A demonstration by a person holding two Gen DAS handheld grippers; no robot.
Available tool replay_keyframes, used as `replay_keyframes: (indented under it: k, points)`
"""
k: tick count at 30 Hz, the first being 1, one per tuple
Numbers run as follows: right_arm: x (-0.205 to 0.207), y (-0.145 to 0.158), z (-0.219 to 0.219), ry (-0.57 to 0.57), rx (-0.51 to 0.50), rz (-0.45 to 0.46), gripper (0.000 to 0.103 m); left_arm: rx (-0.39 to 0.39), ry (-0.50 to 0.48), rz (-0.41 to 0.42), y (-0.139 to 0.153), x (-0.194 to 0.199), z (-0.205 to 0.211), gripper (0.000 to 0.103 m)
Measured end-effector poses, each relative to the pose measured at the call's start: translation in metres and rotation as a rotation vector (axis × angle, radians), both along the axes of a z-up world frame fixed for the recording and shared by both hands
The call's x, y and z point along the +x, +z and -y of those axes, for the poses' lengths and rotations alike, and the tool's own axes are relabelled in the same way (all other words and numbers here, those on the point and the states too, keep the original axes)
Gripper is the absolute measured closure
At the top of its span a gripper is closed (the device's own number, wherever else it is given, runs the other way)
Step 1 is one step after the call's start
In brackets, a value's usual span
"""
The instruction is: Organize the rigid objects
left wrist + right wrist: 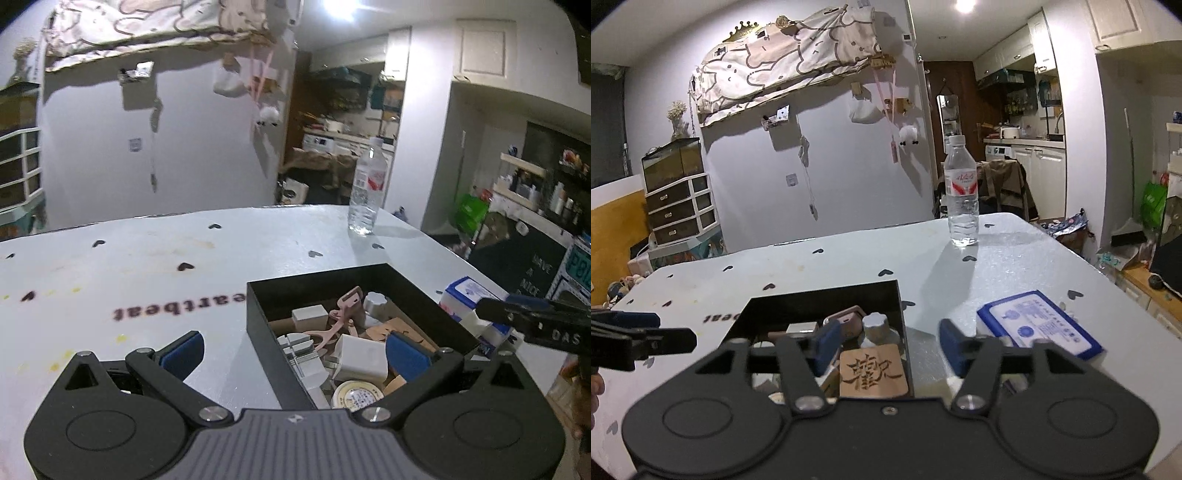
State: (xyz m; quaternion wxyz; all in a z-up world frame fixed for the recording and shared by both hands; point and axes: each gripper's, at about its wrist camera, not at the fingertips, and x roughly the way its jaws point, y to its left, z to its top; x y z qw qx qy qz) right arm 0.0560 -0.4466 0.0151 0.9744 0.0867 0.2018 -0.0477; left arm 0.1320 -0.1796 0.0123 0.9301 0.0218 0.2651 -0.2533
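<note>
Your left hand-held gripper (293,354) stands wide open and empty, its blue pads (406,355) spread so that one hangs over the bare tabletop (147,266) and the other over the near corner of the black box (258,317). Your right hand-held gripper (886,345) is likewise parted with nothing between its pads; it straddles the right wall of the same black box, one pad above the contents and one above the tabletop beside it. The box sits on the white, heart-printed tabletop and holds the gathered rigid objects: a wooden tile (873,374) carved with a character lying near the right wall, a white ridged knob (875,325), a pink clip-like piece (349,306), a white charger block (360,360), a small white box (309,314), a roll of tape (356,397) and some brown cardboard pieces. Just outside the box, to its right, a blue-and-white carton (1039,325) lies flat on the tabletop. A clear water bottle (961,192) stands upright near the far edge, well apart from the box.
</note>
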Motion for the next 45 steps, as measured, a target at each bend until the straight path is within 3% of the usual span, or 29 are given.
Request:
replay_keyframes:
  k: [9, 25, 45]
  points:
    - [-0.023, 0.001, -0.007, -0.028, -0.041, 0.009, 0.002, -0.004, 0.077, 0.018, -0.003, -0.022, -0.003, 0.0]
    - [-0.042, 0.012, -0.023, -0.047, -0.088, 0.018, 0.0, 0.014, 0.166, 0.063, 0.01, -0.051, -0.01, 0.0]
    - [-0.068, 0.003, -0.032, -0.049, -0.111, 0.024, 0.0, 0.023, 0.213, 0.089, -0.001, -0.087, -0.026, 0.0]
